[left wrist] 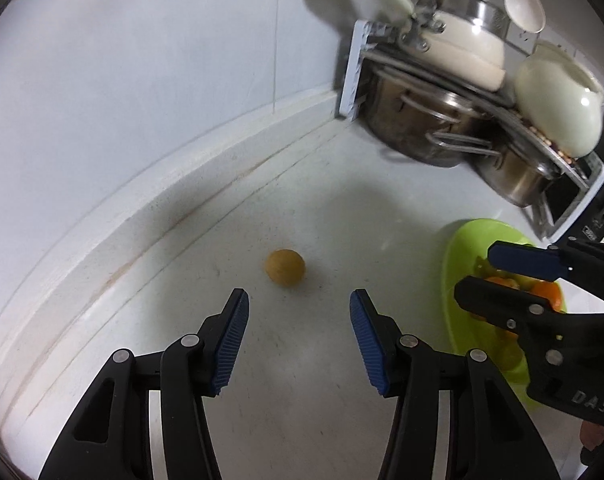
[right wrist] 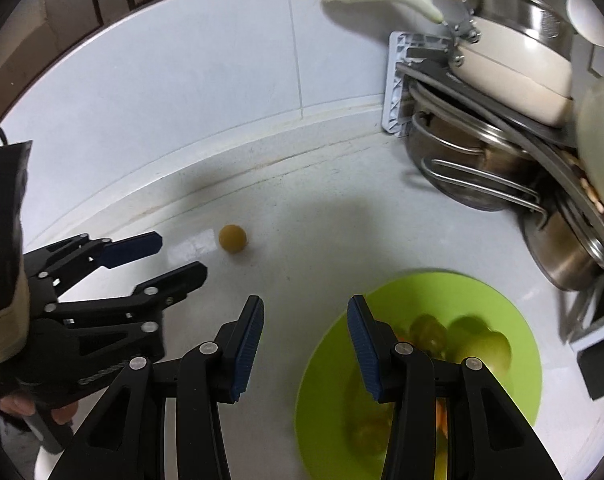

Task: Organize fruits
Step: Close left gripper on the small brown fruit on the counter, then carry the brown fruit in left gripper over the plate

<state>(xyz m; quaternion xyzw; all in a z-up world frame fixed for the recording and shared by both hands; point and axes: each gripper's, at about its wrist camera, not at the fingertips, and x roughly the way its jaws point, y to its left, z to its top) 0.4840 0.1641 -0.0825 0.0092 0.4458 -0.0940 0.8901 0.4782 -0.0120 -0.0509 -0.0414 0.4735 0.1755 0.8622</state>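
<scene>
left gripper (left wrist: 297, 304) empty, agape | right gripper (right wrist: 305, 312) empty, agape | fruit (left wrist: 285, 267) on counter | right view alone: green fruits (right wrist: 482, 346) in plate (right wrist: 502, 300)

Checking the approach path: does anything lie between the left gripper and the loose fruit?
Nothing: bare counter separates the left gripper from the fruit, left wrist view.

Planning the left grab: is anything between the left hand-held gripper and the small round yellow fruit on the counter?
Nothing visible: bare white counter lies between the open left hand-held gripper and the small round yellow fruit.

White counter (left wrist: 326, 380) bears a yellow fruit (left wrist: 285, 268), green plate (right wrist: 454, 292), pots (right wrist: 462, 160).
</scene>
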